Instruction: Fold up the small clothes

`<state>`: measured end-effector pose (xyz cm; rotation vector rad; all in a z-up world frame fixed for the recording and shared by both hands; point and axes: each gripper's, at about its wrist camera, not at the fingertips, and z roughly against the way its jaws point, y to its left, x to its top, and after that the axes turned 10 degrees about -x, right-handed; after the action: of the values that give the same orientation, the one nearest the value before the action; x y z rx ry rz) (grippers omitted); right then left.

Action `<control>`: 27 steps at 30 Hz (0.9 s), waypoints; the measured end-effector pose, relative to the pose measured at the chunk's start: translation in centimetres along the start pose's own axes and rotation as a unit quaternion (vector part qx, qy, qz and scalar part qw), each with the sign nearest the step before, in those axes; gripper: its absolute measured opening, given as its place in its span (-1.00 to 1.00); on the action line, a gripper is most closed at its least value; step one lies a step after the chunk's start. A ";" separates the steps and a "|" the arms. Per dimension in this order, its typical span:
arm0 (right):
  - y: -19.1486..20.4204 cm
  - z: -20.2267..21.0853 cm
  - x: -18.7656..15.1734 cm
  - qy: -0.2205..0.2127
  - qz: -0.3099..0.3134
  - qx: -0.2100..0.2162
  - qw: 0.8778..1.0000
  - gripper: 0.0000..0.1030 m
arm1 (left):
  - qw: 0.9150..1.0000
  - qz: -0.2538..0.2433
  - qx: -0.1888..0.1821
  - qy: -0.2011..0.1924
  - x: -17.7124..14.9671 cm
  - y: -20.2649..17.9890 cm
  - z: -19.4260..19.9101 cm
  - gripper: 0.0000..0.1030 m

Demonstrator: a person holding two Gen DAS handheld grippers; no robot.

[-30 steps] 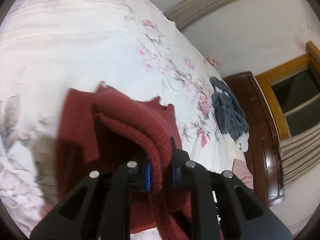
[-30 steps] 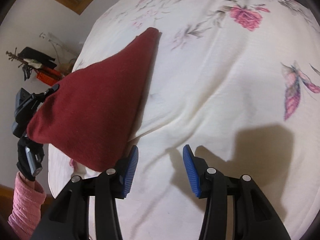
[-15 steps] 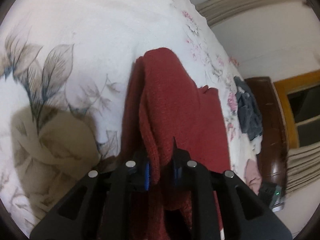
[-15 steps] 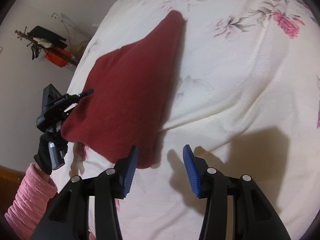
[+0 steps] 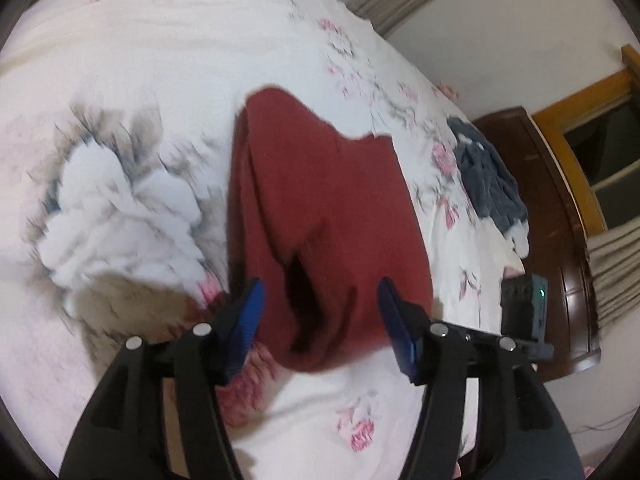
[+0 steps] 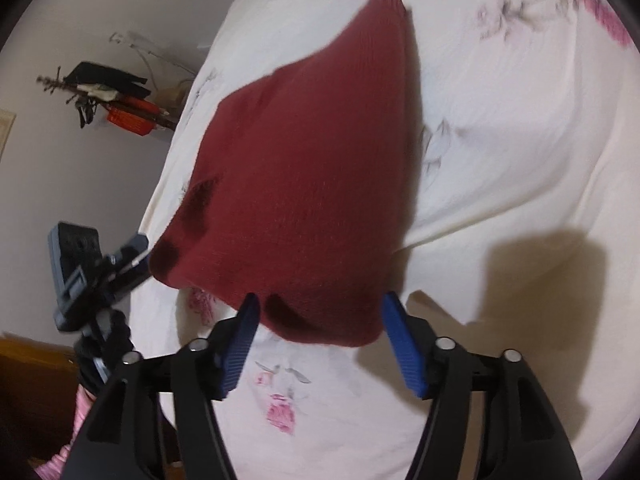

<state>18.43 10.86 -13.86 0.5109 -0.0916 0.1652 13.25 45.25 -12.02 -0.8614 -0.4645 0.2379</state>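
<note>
Left tool (image 5: 320, 320): we find it wide, empty.
Right tool (image 6: 318, 336): wide, empty.
Risk: red knit (image 5: 320, 216), 12 o'clock, may bunch if regripped loosely.

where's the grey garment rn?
Left wrist view, right side: the grey garment lies bunched on the floral bedspread near the dark wooden cabinet, apart from the red knit.
</note>
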 end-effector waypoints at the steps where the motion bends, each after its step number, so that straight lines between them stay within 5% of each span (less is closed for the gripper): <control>1: -0.1 -0.6 0.0 0.008 -0.009 0.009 1.000 0.27 | 1.000 0.000 0.000 0.001 -0.2 0.1 -0.2 0.12; 4: 0.0 -1.7 0.3 0.019 -0.020 0.007 1.000 0.25 | 1.000 0.001 0.000 0.006 -0.2 0.2 -1.2 -0.12; 7: 0.5 -1.6 0.6 0.017 -0.009 -0.007 1.000 -0.32 | 0.999 -0.005 0.026 0.032 -0.2 0.4 -2.6 -0.85; 9: 0.6 -0.9 0.7 0.013 0.000 0.002 1.000 -0.59 | 0.999 -0.004 0.034 0.030 -0.1 0.7 -2.5 -0.90; 11: 1.2 0.0 0.5 0.001 0.018 0.001 1.000 -0.63 | 1.000 0.005 0.027 0.015 0.0 1.0 -1.7 -0.91; 21: 0.0 -2.0 -0.6 0.016 0.030 -0.017 0.999 -0.65 | 0.998 0.050 0.013 0.034 -1.8 5.9 -2.0 -0.90; 27: 0.6 -1.7 -0.3 0.016 0.050 -0.033 0.998 -0.57 | 0.998 0.057 -0.003 0.037 -1.5 5.2 -1.8 -0.77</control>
<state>18.08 12.15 -15.14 0.4369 -0.0909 0.2673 12.71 46.77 -17.53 -0.9006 -0.3483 0.3080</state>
